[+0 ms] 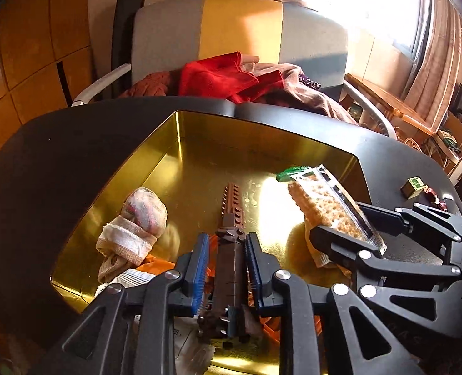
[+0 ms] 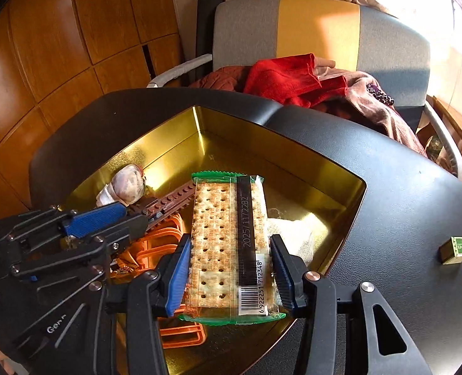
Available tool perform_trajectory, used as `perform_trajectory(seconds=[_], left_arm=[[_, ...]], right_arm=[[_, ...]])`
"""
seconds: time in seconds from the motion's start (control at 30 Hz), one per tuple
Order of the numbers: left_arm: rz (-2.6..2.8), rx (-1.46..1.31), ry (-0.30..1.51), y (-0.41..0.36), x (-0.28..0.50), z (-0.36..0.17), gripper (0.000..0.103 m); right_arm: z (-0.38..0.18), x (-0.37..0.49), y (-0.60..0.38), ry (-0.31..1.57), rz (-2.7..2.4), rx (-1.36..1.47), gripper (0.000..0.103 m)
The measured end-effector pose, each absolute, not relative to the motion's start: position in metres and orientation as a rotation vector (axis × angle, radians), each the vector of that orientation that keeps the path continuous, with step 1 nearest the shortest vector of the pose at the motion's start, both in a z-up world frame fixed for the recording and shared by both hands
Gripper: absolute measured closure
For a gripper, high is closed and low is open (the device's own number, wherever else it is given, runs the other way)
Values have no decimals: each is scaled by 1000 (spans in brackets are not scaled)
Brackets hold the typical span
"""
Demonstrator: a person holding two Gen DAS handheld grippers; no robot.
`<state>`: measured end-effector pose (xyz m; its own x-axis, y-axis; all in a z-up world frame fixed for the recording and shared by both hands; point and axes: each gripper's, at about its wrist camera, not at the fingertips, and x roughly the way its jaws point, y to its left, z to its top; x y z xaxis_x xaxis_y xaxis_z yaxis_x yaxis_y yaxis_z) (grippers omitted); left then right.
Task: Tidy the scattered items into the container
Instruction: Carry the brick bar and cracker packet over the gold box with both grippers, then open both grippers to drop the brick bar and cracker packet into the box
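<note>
Gold tin: the shallow metal container (image 2: pixel 181 143) sits open on a black table (image 2: pixel 403 193), its mirror floor catching window light; a rolled cloth bundle (image 1: pixel 137 222), orange plastic hangers (image 2: pixel 165 243) and a pale cloth (image 2: pixel 303 234) already lie inside.

Cracker packet: the clear-wrapped crackers (image 2: pixel 221 234) hang over the tin's near half, clamped across their width by the right gripper (image 2: pixel 231 268), whose blue pads (image 2: pixel 178 275) press both long edges. The side grip looks chosen to spare the brittle crackers and keep the flat face level for lowering.

Packet's line: its long axis runs straight away from the right wrist camera, green crimped end (image 2: pixel 218 175) toward the tin's far wall, barcode end nearest the gripper.

Brick build: a long brown toy-brick assembly (image 1: pixel 231 218) lies between the fingers of the left gripper (image 1: pixel 226 268); the pads flank it closely, but whether they actually squeeze it cannot be told.

Build's line: its length points forward from the left gripper across the tin's floor, studded tip (image 1: pixel 232 190) toward the middle; the right wrist view shows it slanting toward the packet.

Still on the table: a small green box (image 2: pixel 456 248) and a red wrapped piece (image 1: pixel 434 198) rest outside the tin, off to the right.

Stage, as judged: both held items sit above or within the tin, so release looks near.
</note>
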<state>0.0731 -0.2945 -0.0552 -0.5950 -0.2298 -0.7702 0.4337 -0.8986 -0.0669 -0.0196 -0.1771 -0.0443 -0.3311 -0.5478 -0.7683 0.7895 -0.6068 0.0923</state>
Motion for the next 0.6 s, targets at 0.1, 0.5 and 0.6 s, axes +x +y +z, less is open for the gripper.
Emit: perform_trajectory(seconds=[0.1,0.5,0.6], left_arm=[[-2489,1136,351,-293,74,-51,69],[-2460,1084,335,-296,89,-34,50],[-2478,1074,350,-290,93,-29,48]], right_arm=[[-43,-19,-173,365,-2021,1007,53],[-32,-13,-167,334,-2060,978,41],[-27,-8,-157,319,-2098,955,33]])
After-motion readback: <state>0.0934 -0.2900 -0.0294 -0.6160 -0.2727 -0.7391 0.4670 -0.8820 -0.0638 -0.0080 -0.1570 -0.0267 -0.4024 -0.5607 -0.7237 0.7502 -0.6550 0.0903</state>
